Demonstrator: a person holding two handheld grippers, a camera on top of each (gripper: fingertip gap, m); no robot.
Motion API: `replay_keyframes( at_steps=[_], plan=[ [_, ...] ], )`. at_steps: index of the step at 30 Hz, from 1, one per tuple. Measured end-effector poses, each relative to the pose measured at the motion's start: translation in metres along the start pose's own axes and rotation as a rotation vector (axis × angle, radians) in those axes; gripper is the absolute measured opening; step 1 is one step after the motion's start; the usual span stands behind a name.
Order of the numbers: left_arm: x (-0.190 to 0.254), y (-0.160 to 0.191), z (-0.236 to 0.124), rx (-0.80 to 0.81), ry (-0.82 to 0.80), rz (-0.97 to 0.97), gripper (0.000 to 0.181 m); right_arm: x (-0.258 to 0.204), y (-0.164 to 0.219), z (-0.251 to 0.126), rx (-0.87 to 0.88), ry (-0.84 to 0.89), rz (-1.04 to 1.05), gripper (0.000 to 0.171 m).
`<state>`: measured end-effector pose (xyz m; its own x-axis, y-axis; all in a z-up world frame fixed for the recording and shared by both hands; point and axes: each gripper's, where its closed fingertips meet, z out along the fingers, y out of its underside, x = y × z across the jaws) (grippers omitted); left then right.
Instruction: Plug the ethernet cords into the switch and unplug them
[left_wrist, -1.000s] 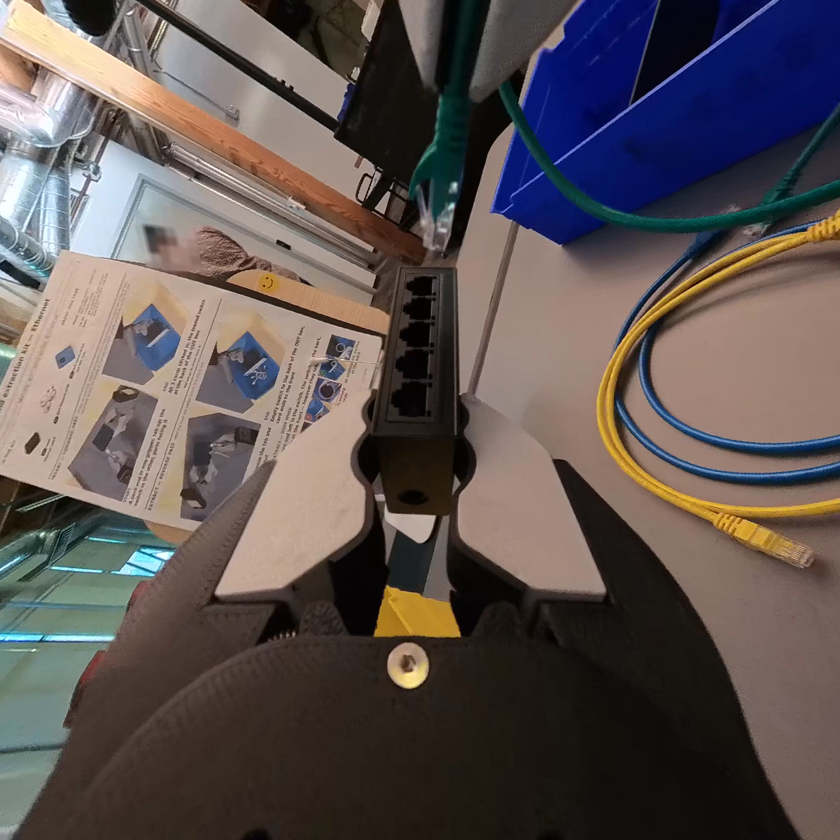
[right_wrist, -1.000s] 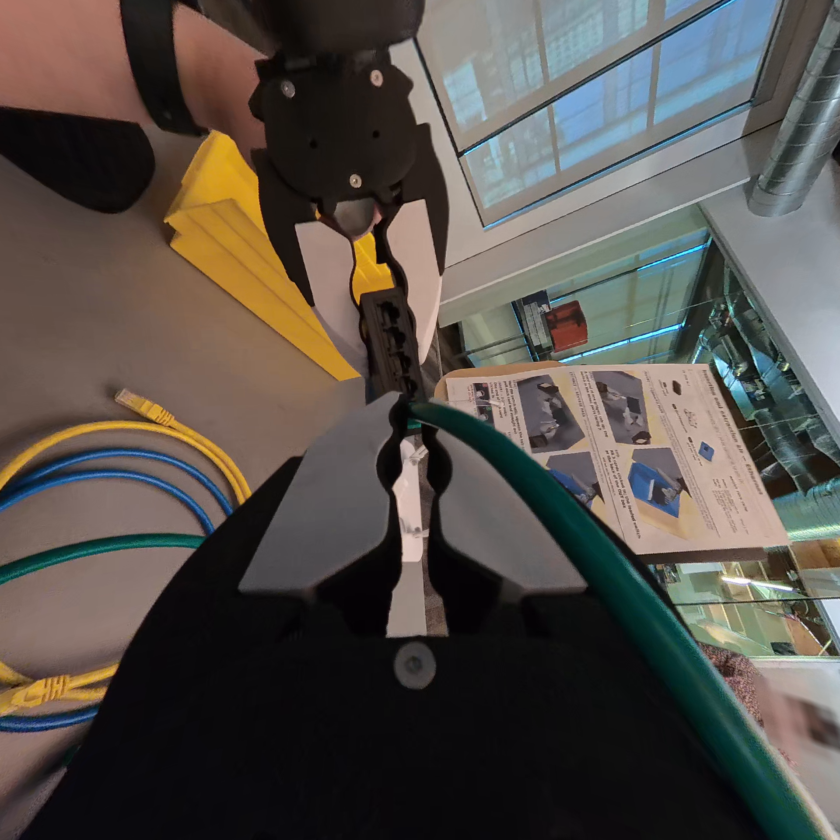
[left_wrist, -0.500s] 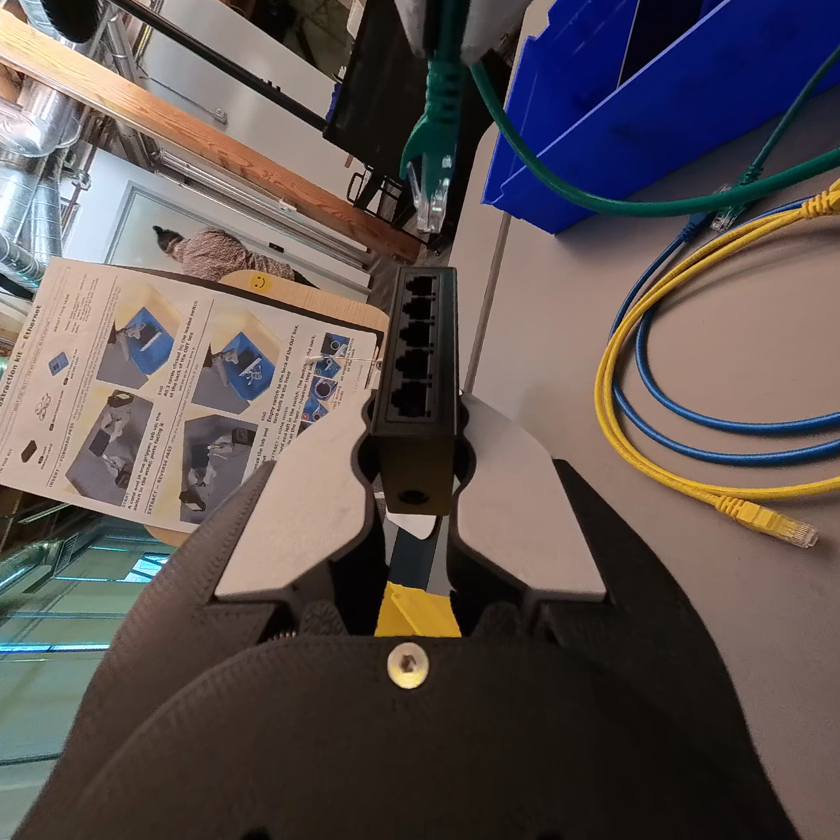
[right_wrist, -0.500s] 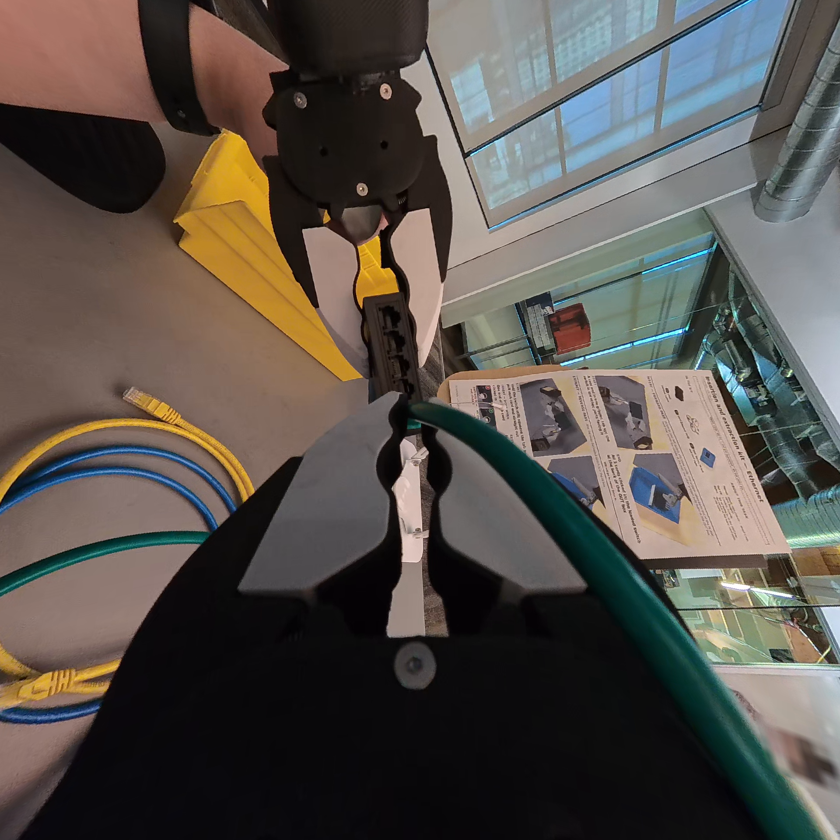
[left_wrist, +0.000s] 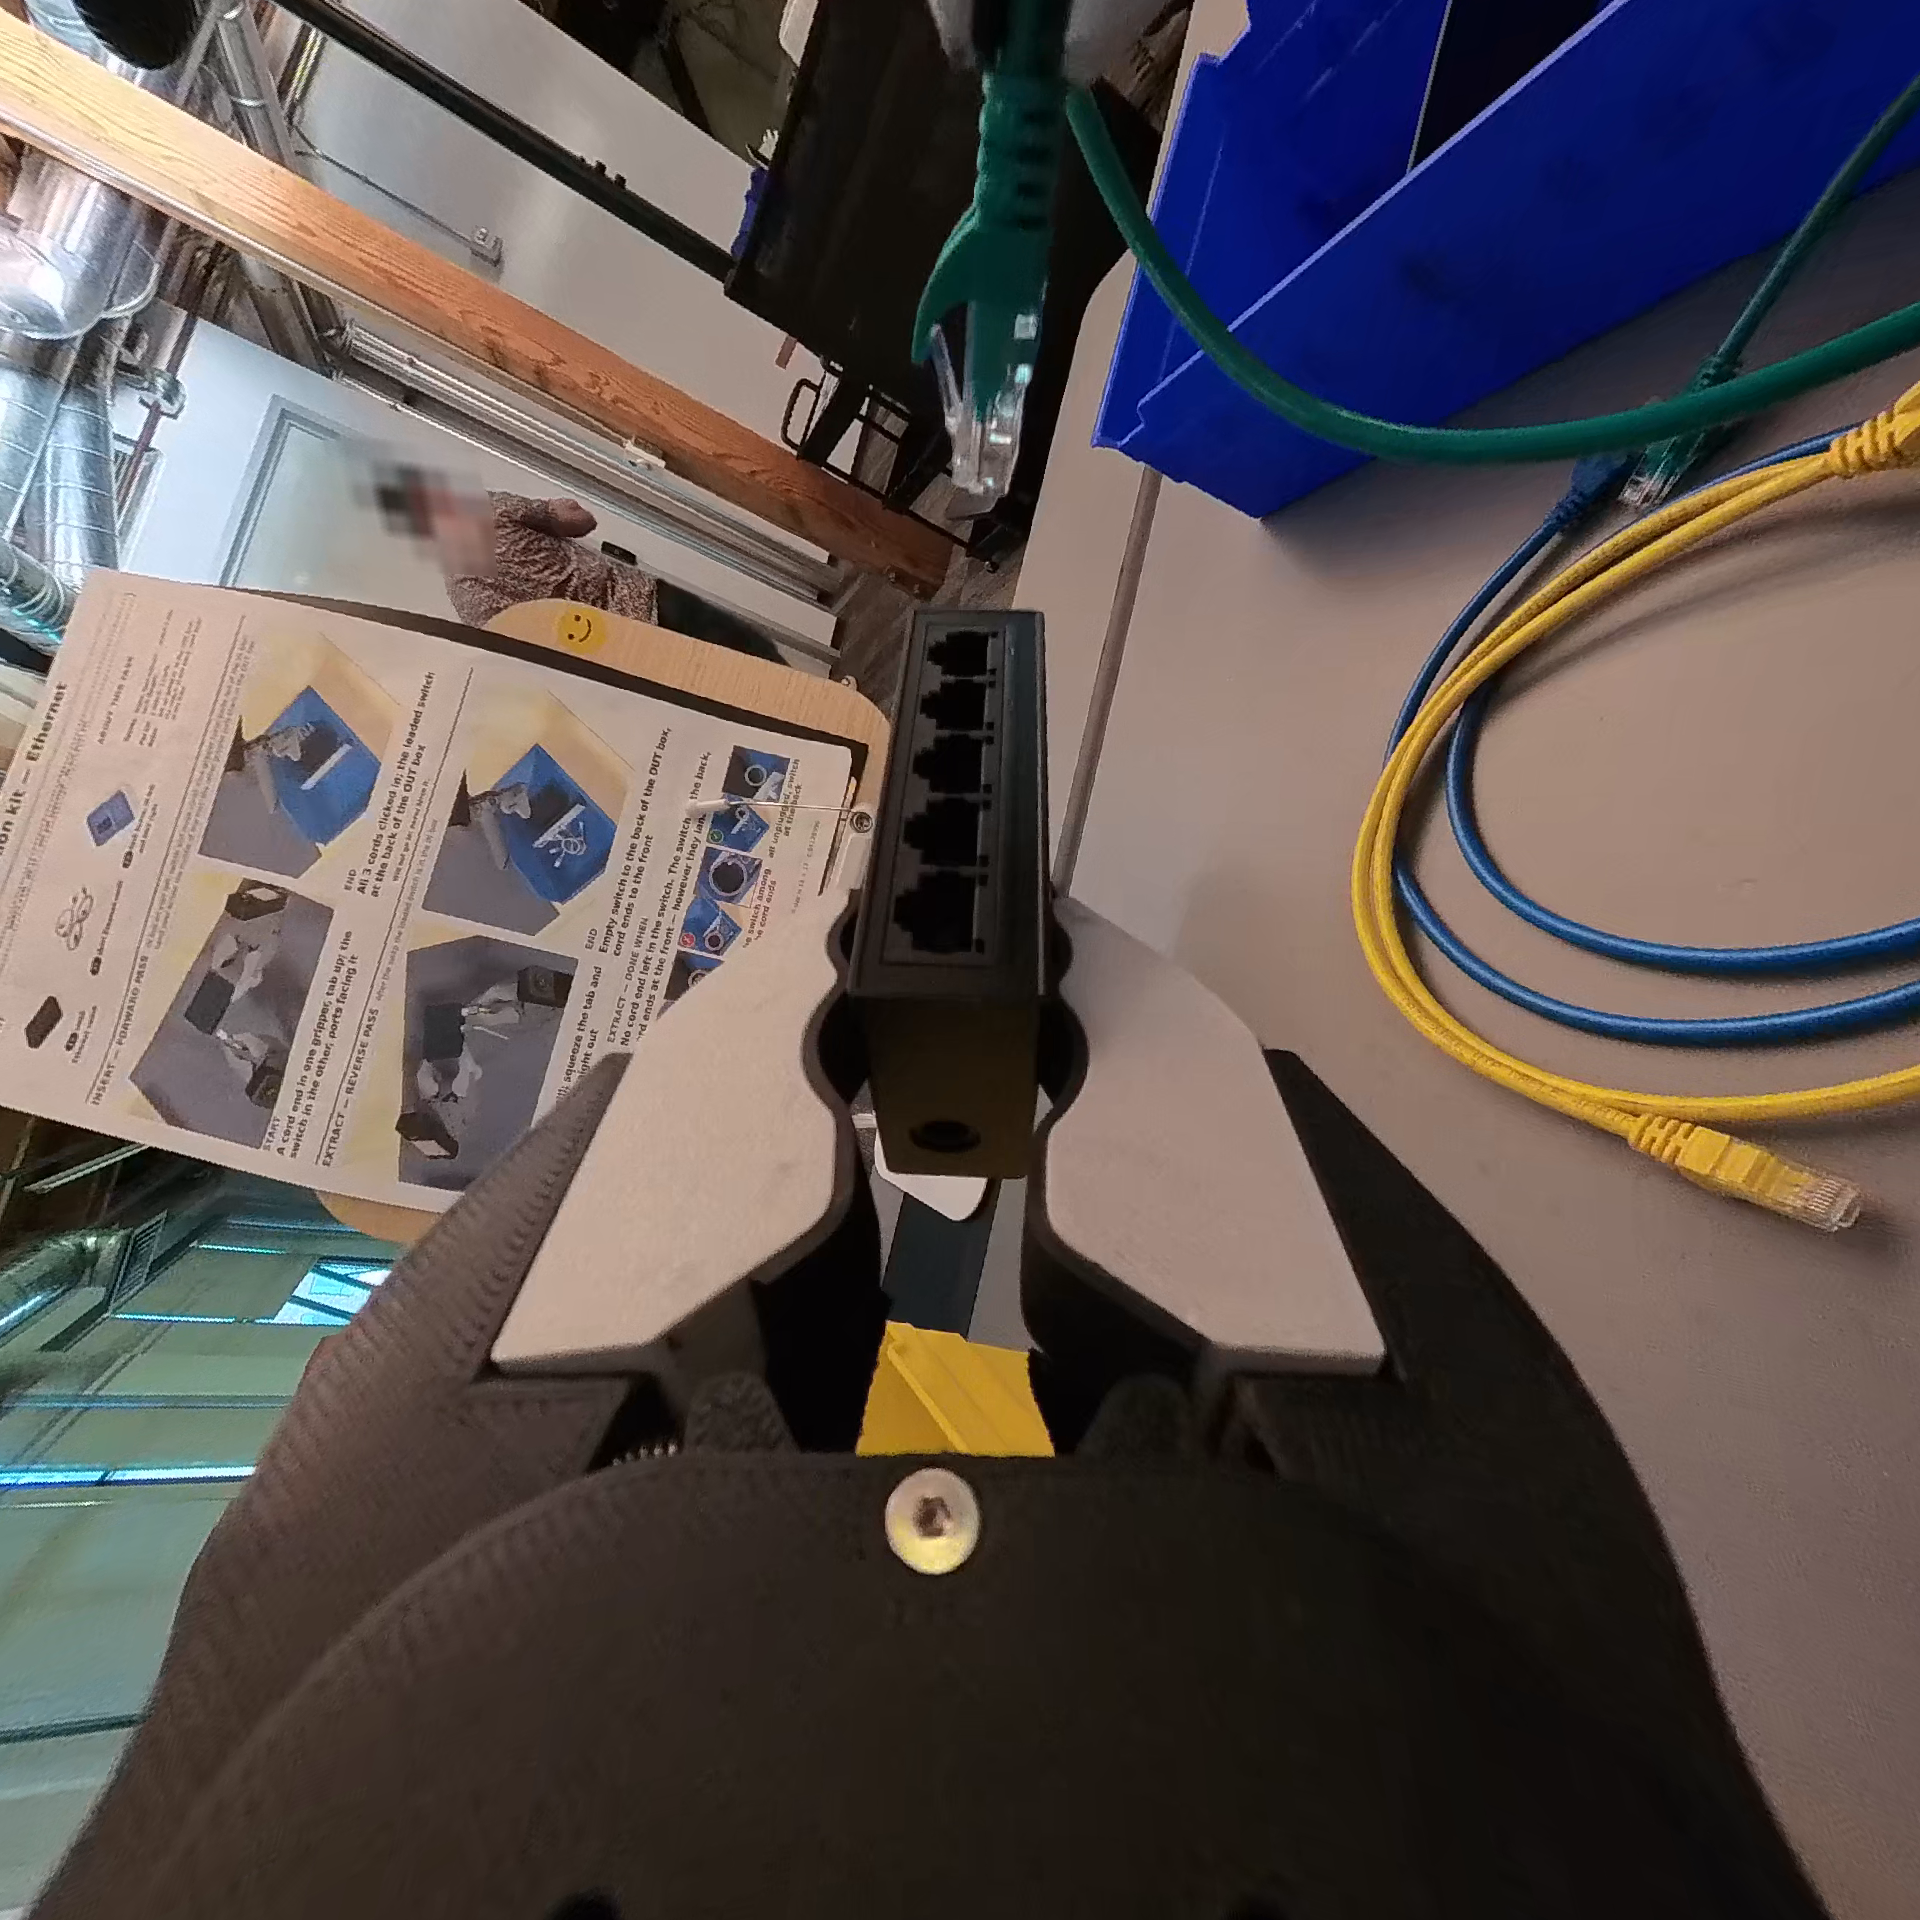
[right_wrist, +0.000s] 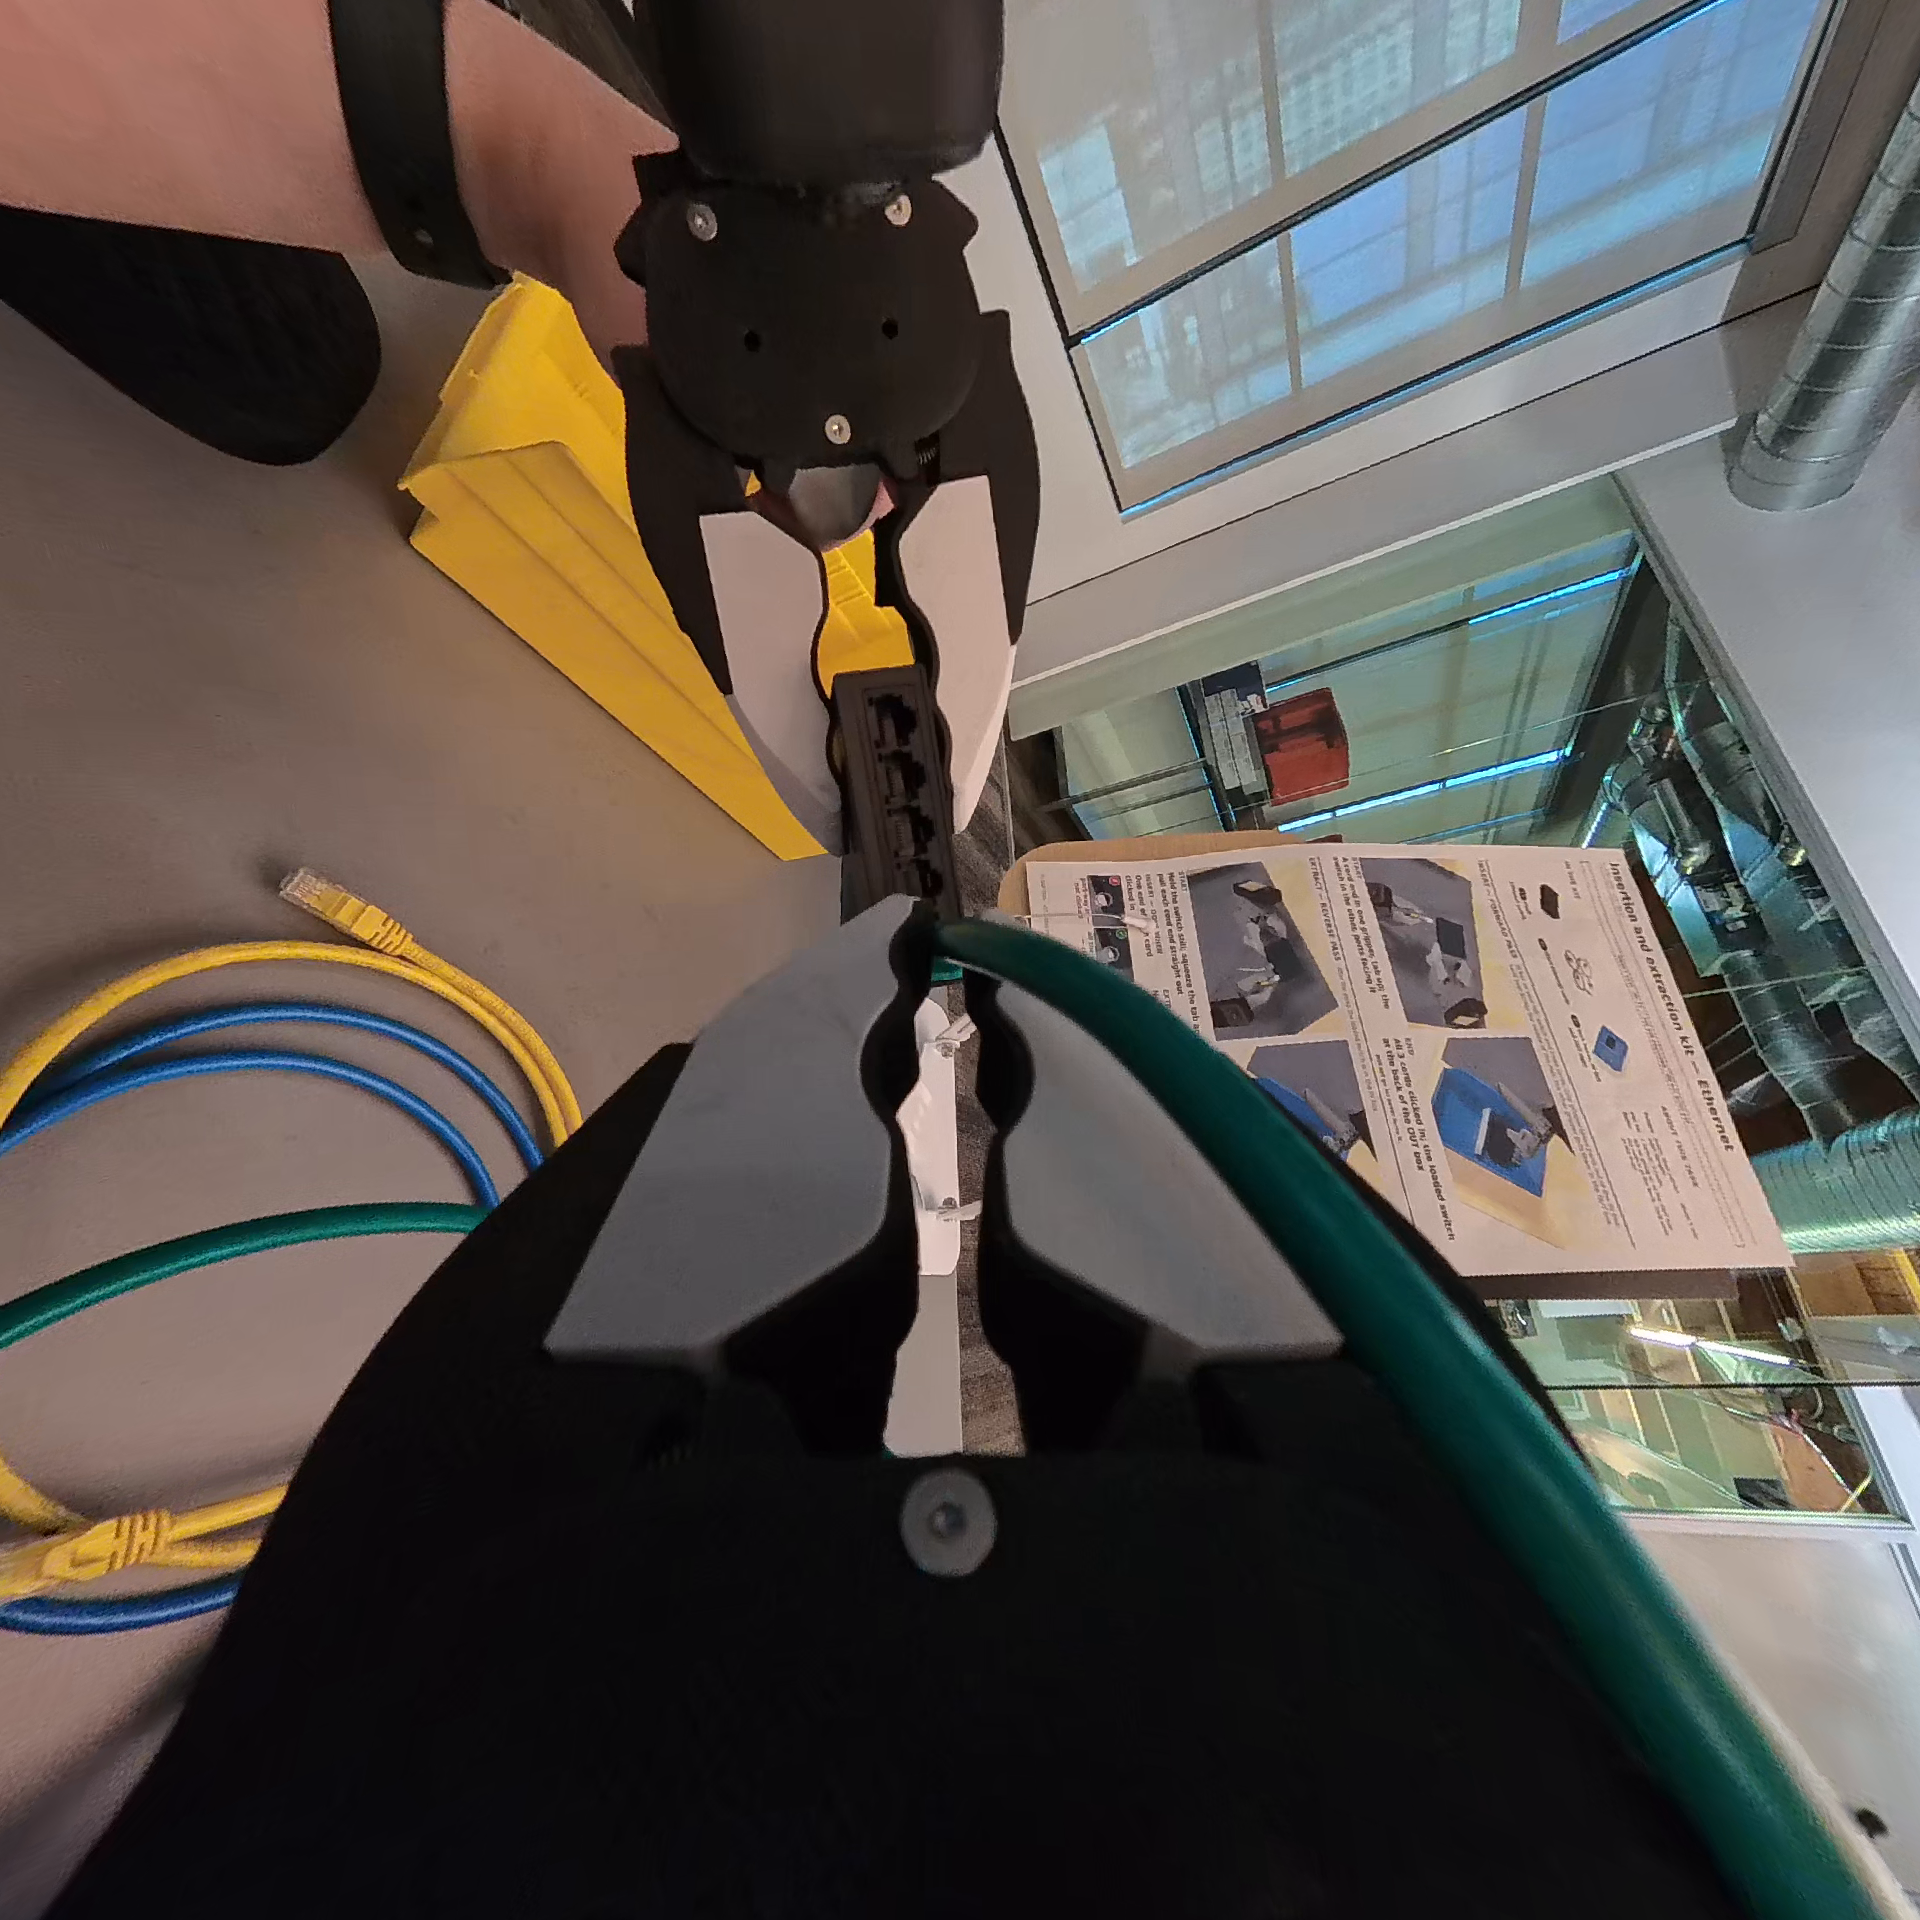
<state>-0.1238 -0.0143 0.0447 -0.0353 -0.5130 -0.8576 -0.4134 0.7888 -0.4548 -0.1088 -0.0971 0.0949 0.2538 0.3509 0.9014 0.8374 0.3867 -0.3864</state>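
Left gripper (left_wrist: 951, 997) is clamped on the black switch (left_wrist: 961, 821), held off the grey table (left_wrist: 1455, 1351) with its ports empty, while the right gripper (right_wrist: 935, 940) is closed on the green cord (left_wrist: 1299, 405), its clear plug (left_wrist: 982, 416) apart from the switch, yellow cord (left_wrist: 1455, 1060) and blue cord (left_wrist: 1621, 935) lying coiled on the table.

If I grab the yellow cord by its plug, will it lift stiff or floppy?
Likely floppy: the yellow cord lies in loose loops on the table. It probably trails and may drag the blue cord nested inside its loops. Its plug looks rigid enough to pinch.
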Motion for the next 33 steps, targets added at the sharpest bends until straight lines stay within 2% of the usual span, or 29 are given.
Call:
replay_keyframes(
  at_steps=[4, 9, 14, 25, 33],
  plan=[
    [0.001, -0.001, 0.000, -0.002, 0.003, 0.003, 0.028, 0.000, 0.001, -0.001, -0.002, 0.000, -0.002, 0.006],
    [0.002, -0.006, 0.000, -0.011, 0.009, 0.022, 0.028, 0.010, 0.000, -0.015, 0.111, -0.013, 0.105, 0.006],
    [0.004, -0.015, 0.001, -0.014, 0.016, 0.042, 0.028, 0.007, 0.002, -0.015, 0.136, -0.046, 0.125, 0.005],
    [0.003, -0.026, -0.005, 0.003, 0.017, 0.058, 0.028, -0.001, 0.007, -0.007, 0.125, -0.057, 0.084, 0.005],
    [0.005, -0.043, -0.018, 0.013, 0.036, 0.091, 0.028, -0.002, -0.004, -0.013, 0.146, -0.053, 0.029, 0.006]
  ],
)
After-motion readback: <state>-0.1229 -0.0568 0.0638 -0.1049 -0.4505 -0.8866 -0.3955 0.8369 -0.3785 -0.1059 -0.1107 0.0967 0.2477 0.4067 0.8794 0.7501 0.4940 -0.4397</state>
